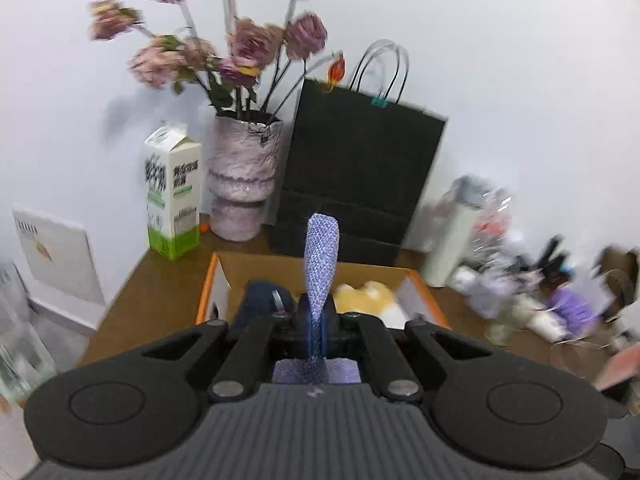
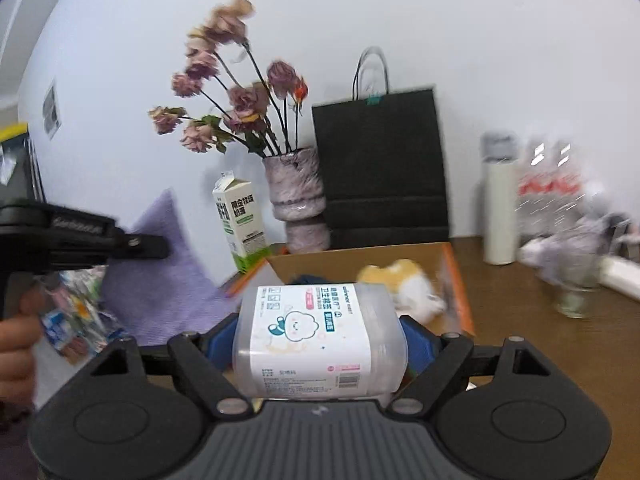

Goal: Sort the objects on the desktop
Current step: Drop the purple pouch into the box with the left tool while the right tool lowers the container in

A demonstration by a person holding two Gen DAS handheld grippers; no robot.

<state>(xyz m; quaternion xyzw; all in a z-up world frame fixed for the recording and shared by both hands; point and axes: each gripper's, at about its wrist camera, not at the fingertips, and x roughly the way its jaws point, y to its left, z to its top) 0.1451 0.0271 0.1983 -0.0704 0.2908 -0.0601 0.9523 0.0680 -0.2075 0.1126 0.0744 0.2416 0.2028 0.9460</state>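
Both grippers arrive loaded above an open cardboard box [image 2: 460,280] on a cluttered brown desk [image 1: 152,292]: the left gripper [image 1: 318,320] is clenched on a lilac knitted cloth [image 1: 321,256], seen edge-on from its own camera and as a broad sheet from the other, while the right gripper [image 2: 320,344] grips a clear plastic tub of cotton swabs [image 2: 316,336] by its sides. A plush toy [image 2: 404,284] and a dark blue item [image 1: 260,296] already lie in the box. The smooth, rounded tub looks liable to slip or twist if the squeeze eases before it is low over the box, and the trailing cloth could drape over the orange-edged rim. Close behind stand a milk carton [image 1: 174,196], a vase of dried roses [image 1: 242,176] and a black paper bag [image 1: 360,172], all within reach of a careless swing.
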